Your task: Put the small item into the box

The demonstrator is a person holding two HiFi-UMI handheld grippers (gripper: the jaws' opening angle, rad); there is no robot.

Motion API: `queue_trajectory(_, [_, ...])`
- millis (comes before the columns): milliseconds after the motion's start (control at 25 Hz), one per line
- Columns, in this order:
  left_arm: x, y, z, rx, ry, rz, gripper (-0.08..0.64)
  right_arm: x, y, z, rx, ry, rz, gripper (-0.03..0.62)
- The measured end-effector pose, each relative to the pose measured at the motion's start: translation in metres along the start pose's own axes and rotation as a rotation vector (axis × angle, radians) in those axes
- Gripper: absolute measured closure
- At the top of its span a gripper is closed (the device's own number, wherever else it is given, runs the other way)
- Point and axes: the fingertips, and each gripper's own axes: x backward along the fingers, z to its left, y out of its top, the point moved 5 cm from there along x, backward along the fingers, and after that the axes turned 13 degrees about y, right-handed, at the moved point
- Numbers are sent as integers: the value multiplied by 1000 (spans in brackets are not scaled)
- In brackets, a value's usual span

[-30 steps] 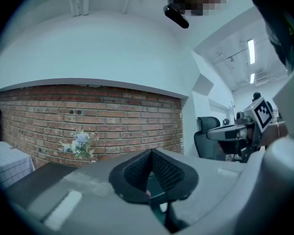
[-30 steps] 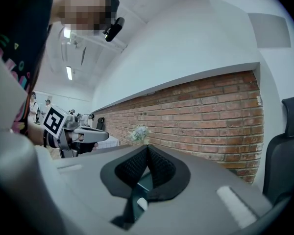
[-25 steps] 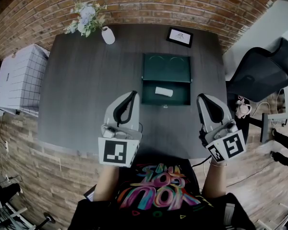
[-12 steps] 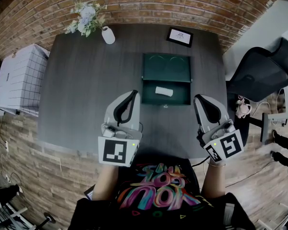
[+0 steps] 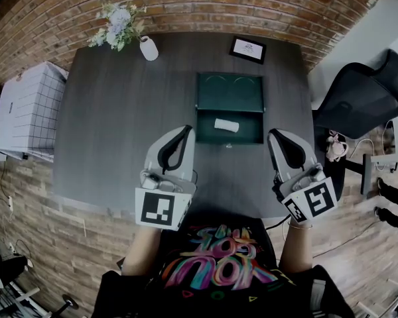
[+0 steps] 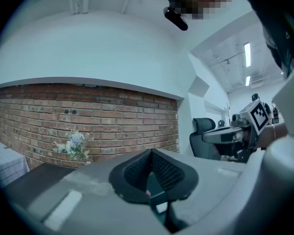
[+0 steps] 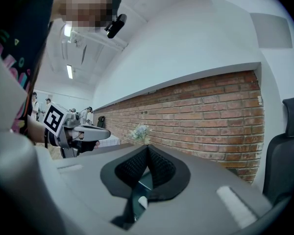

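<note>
A dark green box point(image 5: 230, 85) lies open at the middle of the dark table point(image 5: 119, 124), its lid folded back toward the wall. A small white item point(image 5: 227, 125) lies inside the box's near half. My left gripper point(image 5: 184, 130) hovers near the table's front edge, left of the box, shut and empty. My right gripper point(image 5: 276, 134) hangs at the box's near right corner, also shut with nothing in it. In the left gripper view the pads point(image 6: 161, 168) meet; in the right gripper view the pads point(image 7: 159, 168) meet too.
A white vase with flowers point(image 5: 123, 25) and a small framed picture point(image 5: 247, 50) stand at the table's far edge. A black office chair point(image 5: 365, 101) is to the right, a white gridded cabinet point(image 5: 26, 108) to the left. A brick wall runs behind.
My right gripper has shifted slightly left toward the box. The left gripper and the white item have stayed put.
</note>
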Motion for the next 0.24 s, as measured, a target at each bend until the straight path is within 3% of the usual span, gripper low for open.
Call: queue_trajectory(240, [-2,0,-2,-2,-10,0,558,3,-3,-1,-3,-10,-3,593])
